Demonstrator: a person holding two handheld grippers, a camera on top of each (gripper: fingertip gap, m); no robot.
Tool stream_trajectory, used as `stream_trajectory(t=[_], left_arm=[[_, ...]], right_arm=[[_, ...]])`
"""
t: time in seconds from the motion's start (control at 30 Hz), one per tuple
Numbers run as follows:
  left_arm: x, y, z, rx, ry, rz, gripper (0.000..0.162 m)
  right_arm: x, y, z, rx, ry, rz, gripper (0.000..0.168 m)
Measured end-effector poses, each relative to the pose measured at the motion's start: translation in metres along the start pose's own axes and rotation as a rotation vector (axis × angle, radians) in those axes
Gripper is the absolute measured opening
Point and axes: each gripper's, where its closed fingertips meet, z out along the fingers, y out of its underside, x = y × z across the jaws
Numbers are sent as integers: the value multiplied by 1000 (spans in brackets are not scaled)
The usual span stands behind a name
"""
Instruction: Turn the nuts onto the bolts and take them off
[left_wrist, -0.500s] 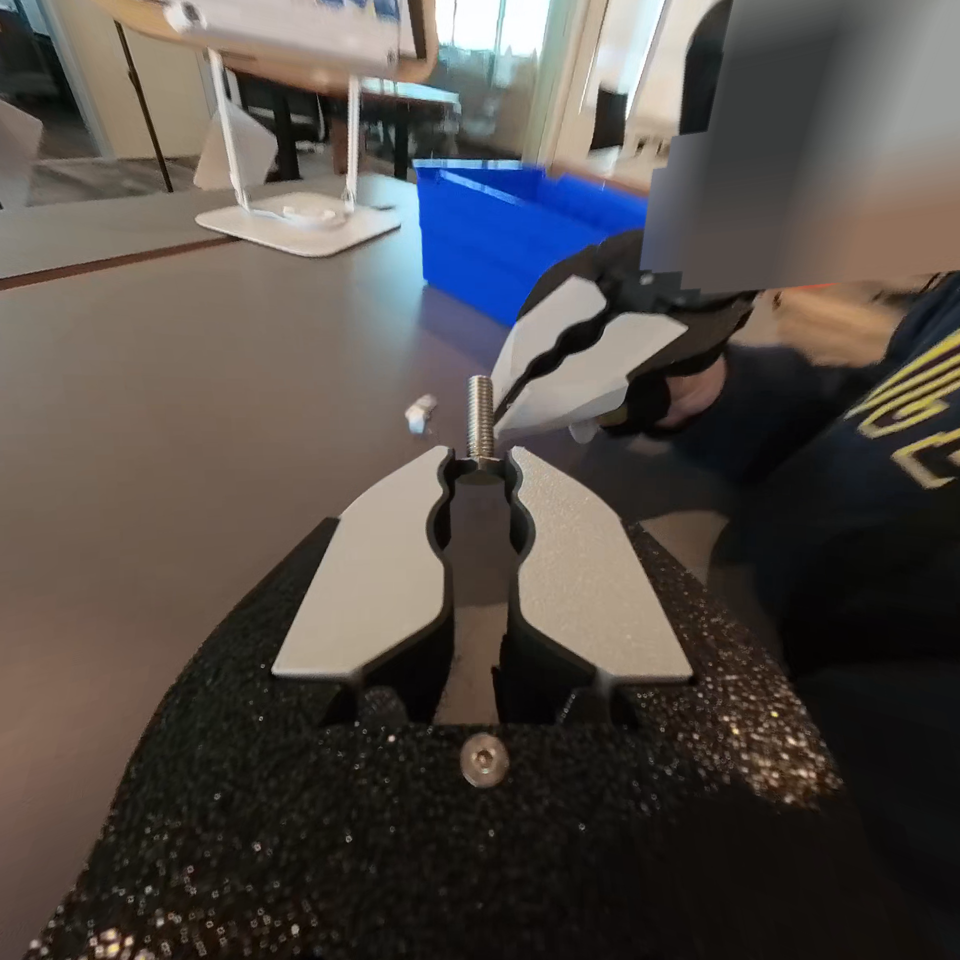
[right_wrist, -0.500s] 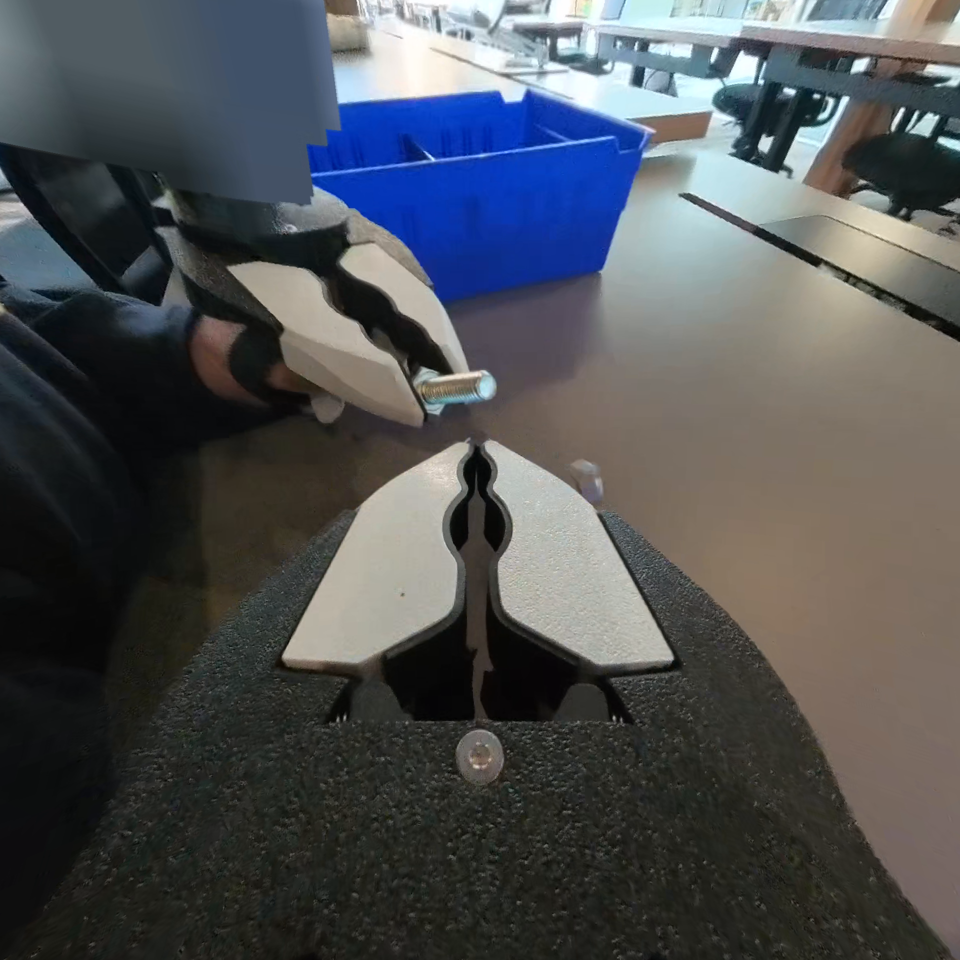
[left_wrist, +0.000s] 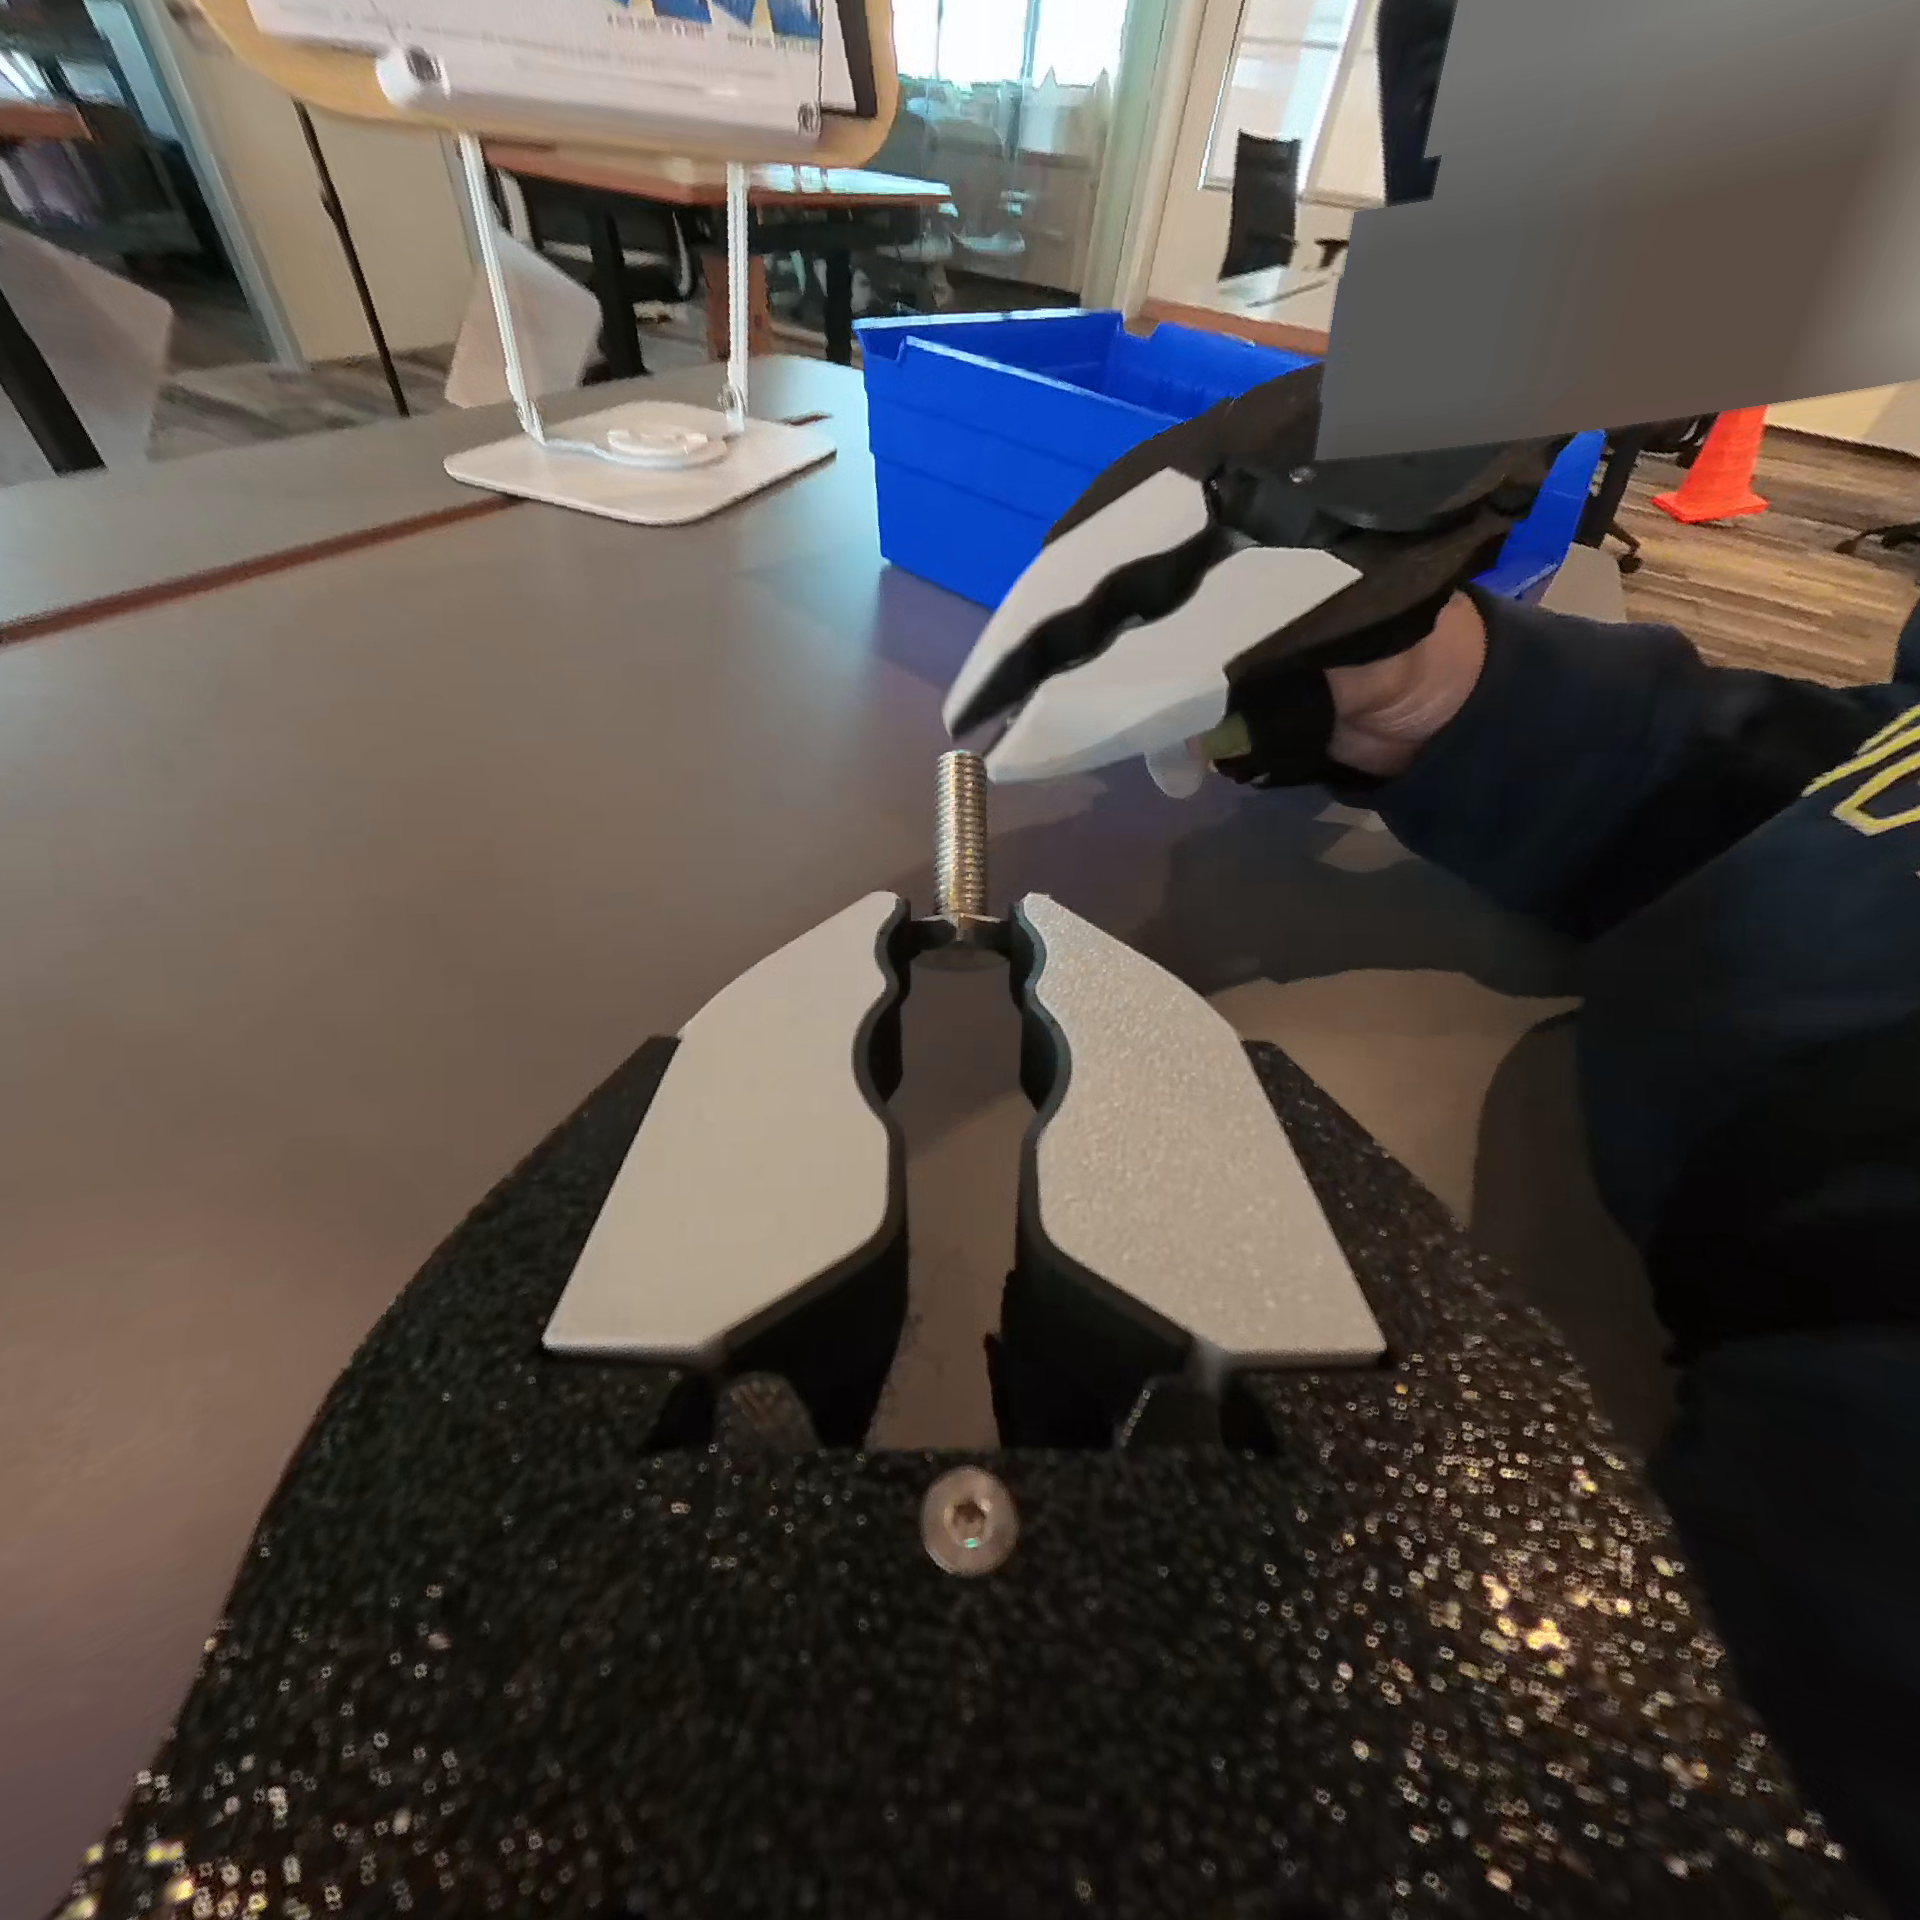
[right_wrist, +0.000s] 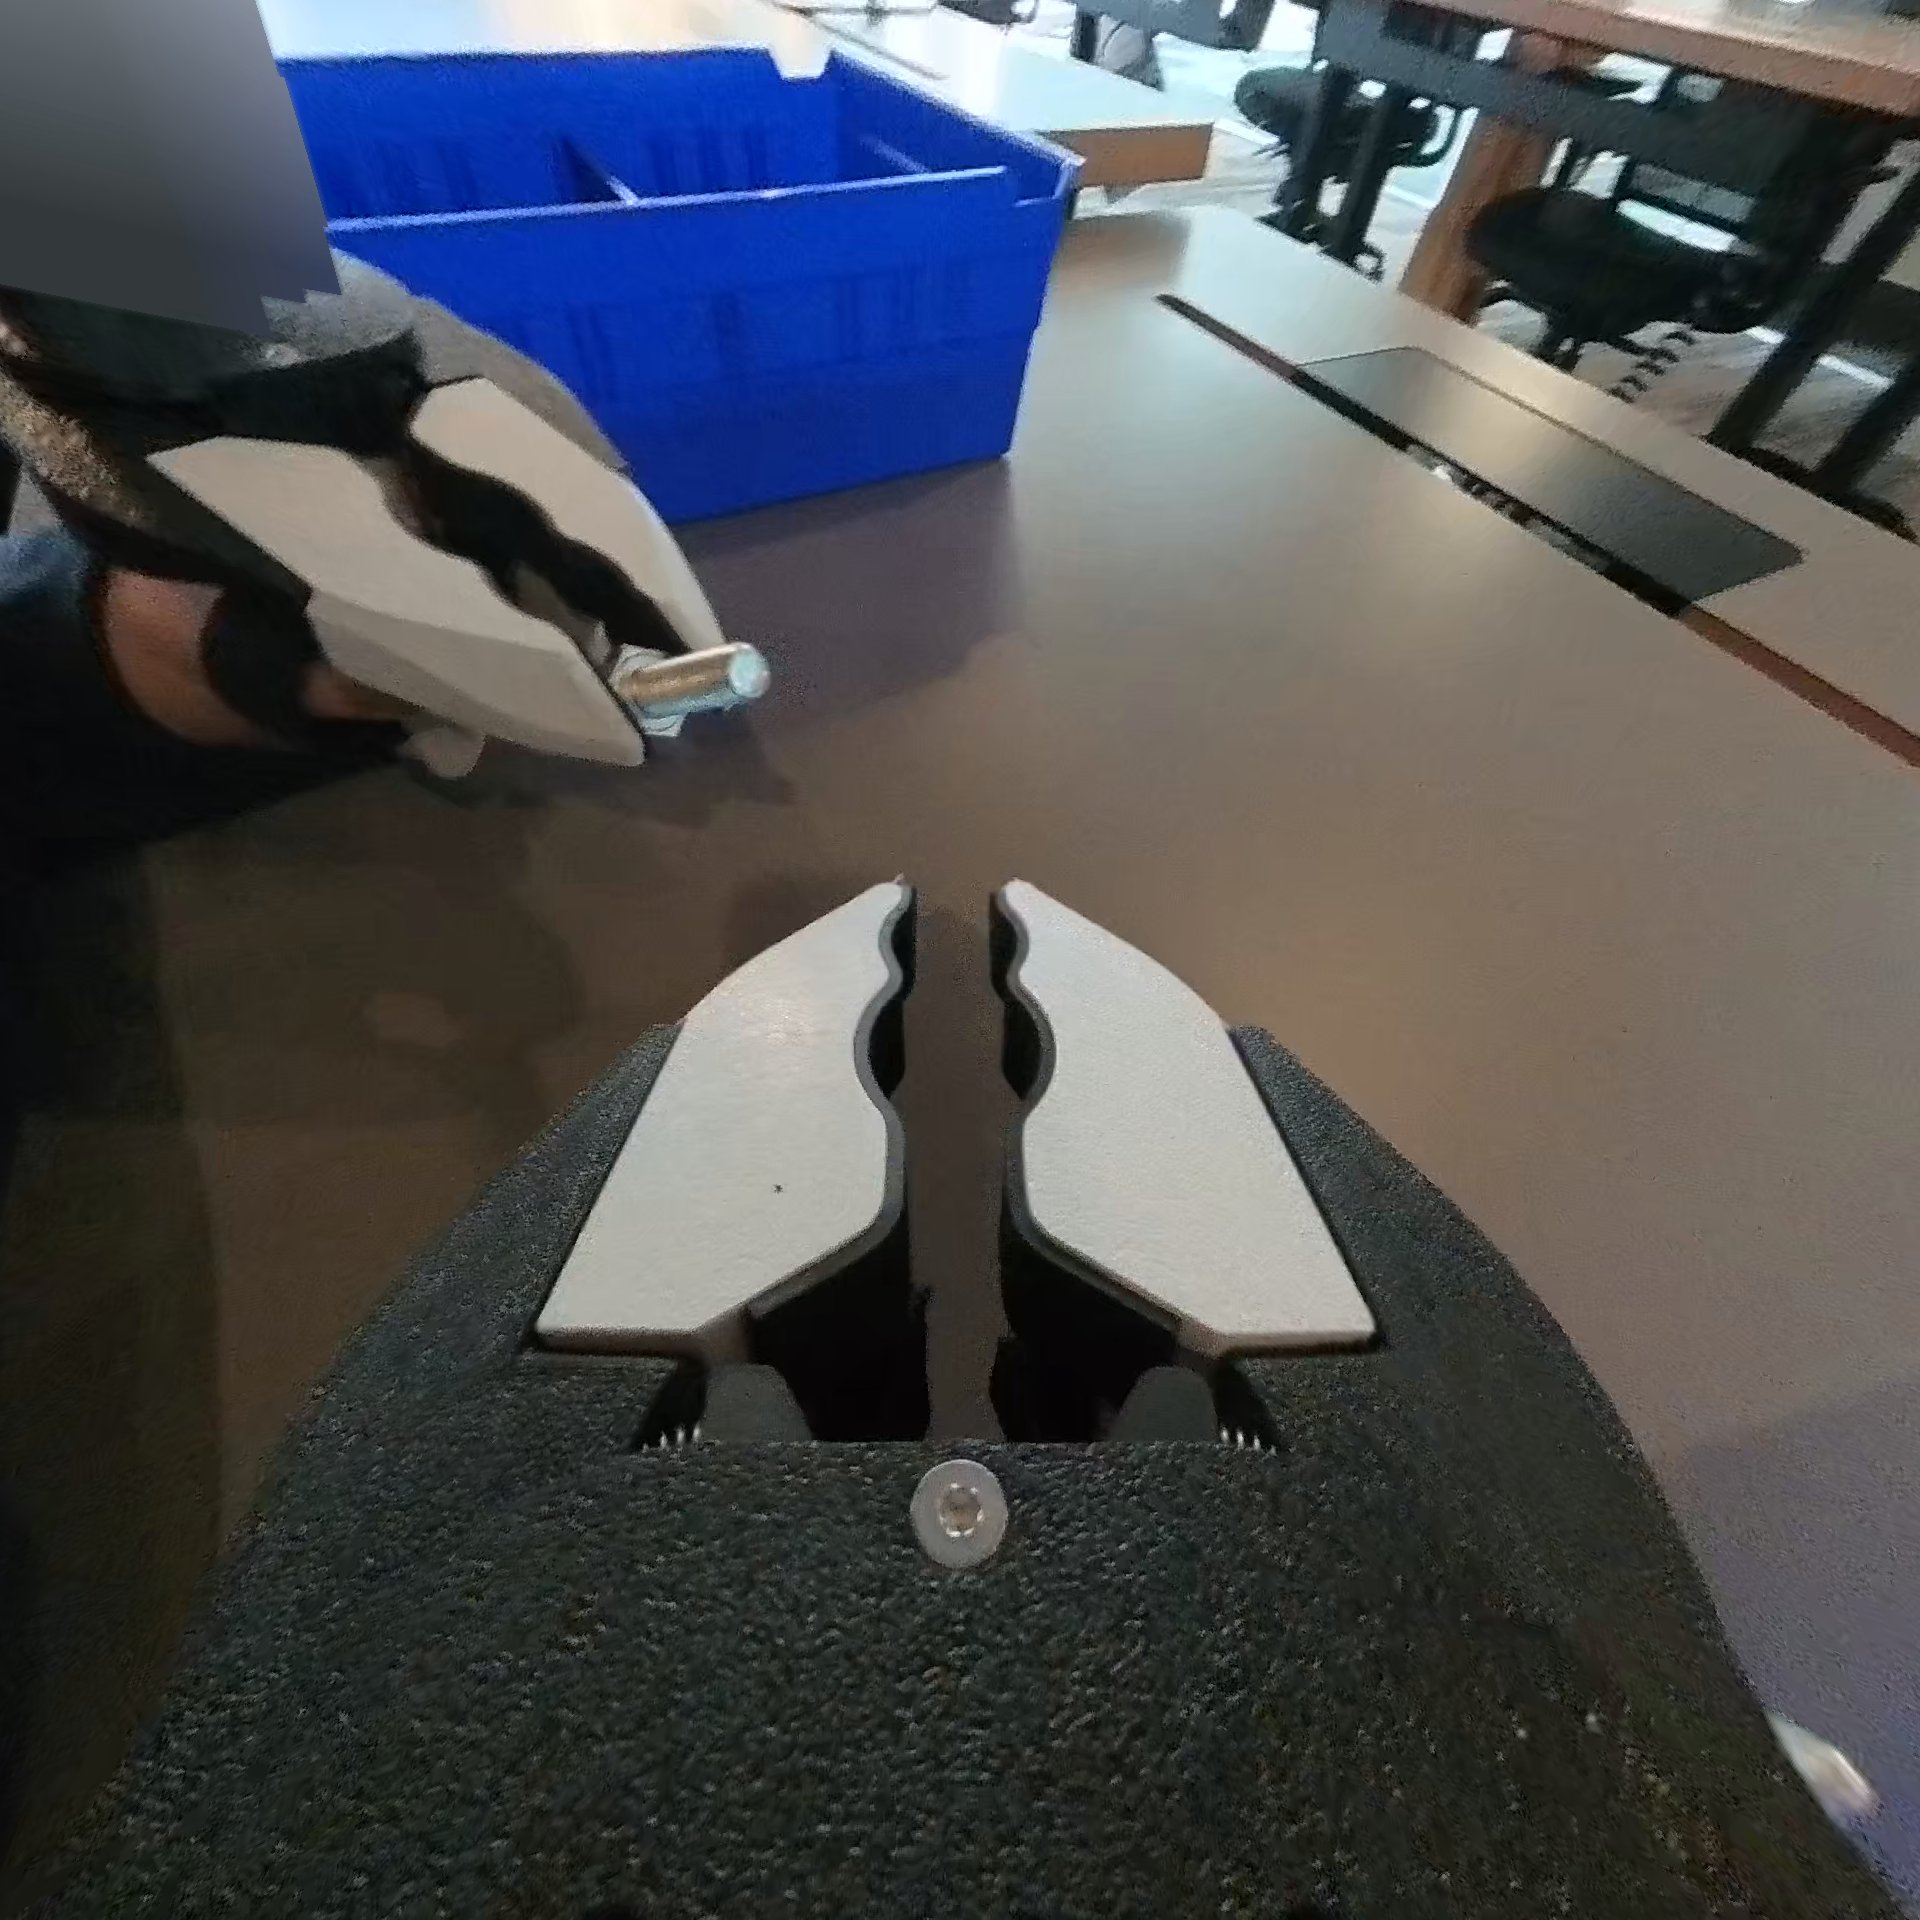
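My left gripper (left_wrist: 961, 914) is shut on the head of a silver bolt (left_wrist: 961, 831), whose threaded shaft sticks out past the fingertips. My right gripper (left_wrist: 971, 732) hangs just beyond the bolt's free end, tips close to it. In the right wrist view my right gripper (right_wrist: 951, 894) stands slightly open with nothing between its fingers. There the left gripper (right_wrist: 644, 696) is at the left with the bolt (right_wrist: 696, 681) pointing right. No nut shows on the bolt. A small pale blurred thing (right_wrist: 1823, 1761) lies on the table at the lower right; I cannot tell whether it is a nut.
A blue bin (left_wrist: 997, 468) stands on the brown table (left_wrist: 416, 831) behind the grippers; it also shows in the right wrist view (right_wrist: 779, 343). A white stand base (left_wrist: 644, 468) sits at the back left. A person's dark sleeve (left_wrist: 1662, 779) fills the right side. Tip to tip, the grippers are about 7 centimetres apart.
My right gripper has gone from shut to slightly open and moved to the bolt's free end. The small nut beside its tips on the table is out of sight. The left gripper still holds the bolt.
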Motion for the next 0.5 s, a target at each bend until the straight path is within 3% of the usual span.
stream_trajectory(t=[0.17, 0.5], left_arm=[[4, 1, 1, -5, 11, 29, 17], [9, 2, 2, -17, 38, 48, 17]], right_arm=[[7, 11, -1, 37, 77, 77, 19], [66, 51, -43, -168, 394, -126, 20]])
